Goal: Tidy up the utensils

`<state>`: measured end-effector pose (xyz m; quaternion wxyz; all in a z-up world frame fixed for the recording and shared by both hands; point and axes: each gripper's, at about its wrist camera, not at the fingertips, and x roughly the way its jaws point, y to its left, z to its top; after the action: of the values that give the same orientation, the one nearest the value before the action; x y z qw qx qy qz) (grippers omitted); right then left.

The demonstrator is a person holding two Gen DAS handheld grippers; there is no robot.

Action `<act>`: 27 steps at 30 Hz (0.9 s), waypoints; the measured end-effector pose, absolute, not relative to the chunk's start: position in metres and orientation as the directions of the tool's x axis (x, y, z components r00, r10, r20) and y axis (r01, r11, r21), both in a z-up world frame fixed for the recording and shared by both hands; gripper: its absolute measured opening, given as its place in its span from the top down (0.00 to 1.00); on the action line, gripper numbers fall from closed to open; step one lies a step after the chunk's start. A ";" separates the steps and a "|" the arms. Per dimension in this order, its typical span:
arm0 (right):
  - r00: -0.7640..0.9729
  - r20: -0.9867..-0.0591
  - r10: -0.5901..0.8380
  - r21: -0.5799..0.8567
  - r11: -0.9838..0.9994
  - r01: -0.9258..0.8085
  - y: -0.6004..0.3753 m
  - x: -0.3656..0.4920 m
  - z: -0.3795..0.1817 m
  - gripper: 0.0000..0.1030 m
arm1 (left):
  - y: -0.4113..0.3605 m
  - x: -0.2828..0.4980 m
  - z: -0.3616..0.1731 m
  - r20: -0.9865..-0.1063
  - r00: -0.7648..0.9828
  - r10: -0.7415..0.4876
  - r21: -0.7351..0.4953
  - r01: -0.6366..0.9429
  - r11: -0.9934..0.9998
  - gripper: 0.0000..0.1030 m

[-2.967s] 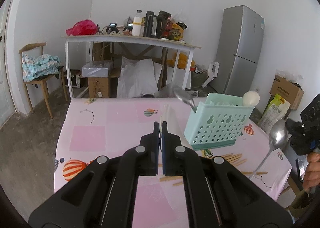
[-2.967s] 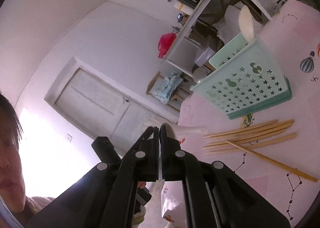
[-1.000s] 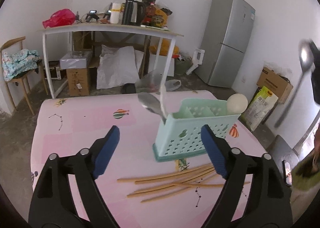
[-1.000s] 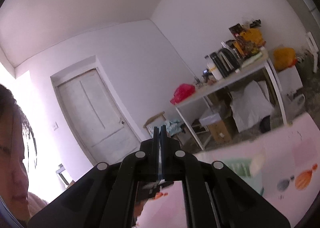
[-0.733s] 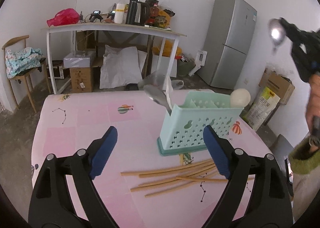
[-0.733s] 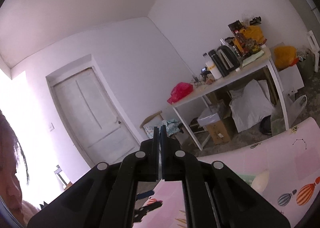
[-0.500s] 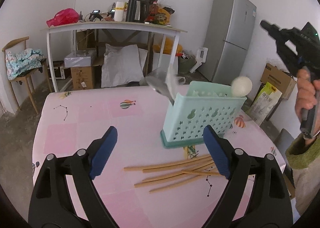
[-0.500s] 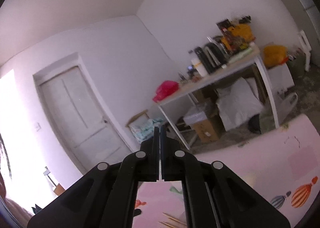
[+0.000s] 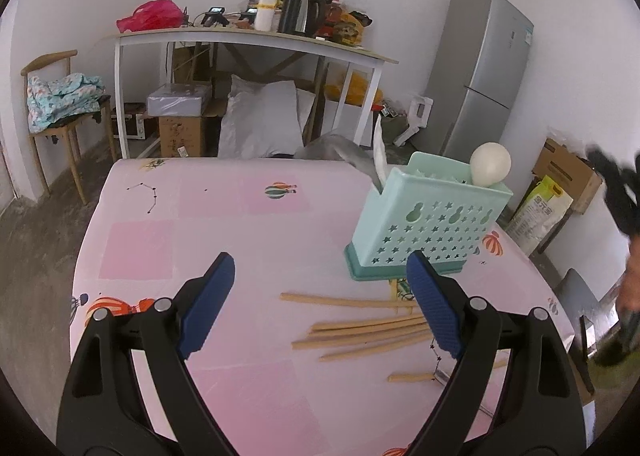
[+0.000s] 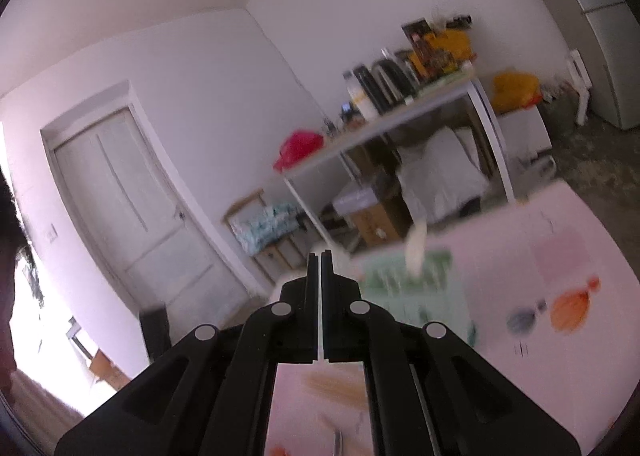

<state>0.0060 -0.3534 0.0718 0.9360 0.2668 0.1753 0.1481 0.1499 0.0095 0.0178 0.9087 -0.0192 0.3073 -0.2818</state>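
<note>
The right wrist view was smeared by motion: the caddy (image 10: 416,288) showed only as a pale green blur past the fingertips, the chopsticks (image 10: 336,384) as a tan smudge below them, and a thin metal piece at the bottom edge could not be made out. A dark head edge was cut off at the left rim. In the left wrist view the right gripper (image 9: 616,192) was a black blur at the far right, its fingers cut off, with a blurred hand (image 9: 632,280) under it.

The left gripper (image 9: 320,300) stood wide open over the pink table (image 9: 240,216), nothing between its blue pads (image 9: 206,304). The right pad covered the ends of several chopsticks (image 9: 360,330), which lay loose on the table just in front of the caddy (image 9: 428,224). The right gripper (image 10: 321,260) was closed, with no visible thing between its fingers.

The caddy stood upright near the table's right side. A grey spoon (image 9: 352,156), a white utensil and a round white head (image 9: 490,165) stuck out of it; their lower parts were hidden inside.

Behind stood a cluttered shelf table (image 9: 256,40), a chair (image 9: 60,104) and a fridge (image 9: 480,72).
</note>
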 end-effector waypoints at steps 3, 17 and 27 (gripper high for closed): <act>0.857 -0.329 0.397 0.558 0.814 -0.162 -0.346 -0.016 0.048 0.97 | 0.012 0.152 0.013 -0.556 0.648 -0.521 -0.207 0.499 0.841 0.19; 0.554 -0.641 0.532 0.698 0.704 0.131 -0.290 -0.102 -0.091 0.70 | 0.005 0.143 0.002 -0.571 0.622 -0.536 -0.220 0.513 0.830 0.19; 0.569 -0.613 0.549 0.749 0.632 0.198 -0.280 -0.092 -0.106 0.70 | 0.005 0.137 -0.004 -0.586 0.599 -0.546 -0.239 0.516 0.822 0.19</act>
<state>-0.0924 -0.2803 -0.1062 0.7829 0.4141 0.4507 0.1121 0.1372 0.0045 -0.0045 0.8938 -0.0222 0.3352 -0.2971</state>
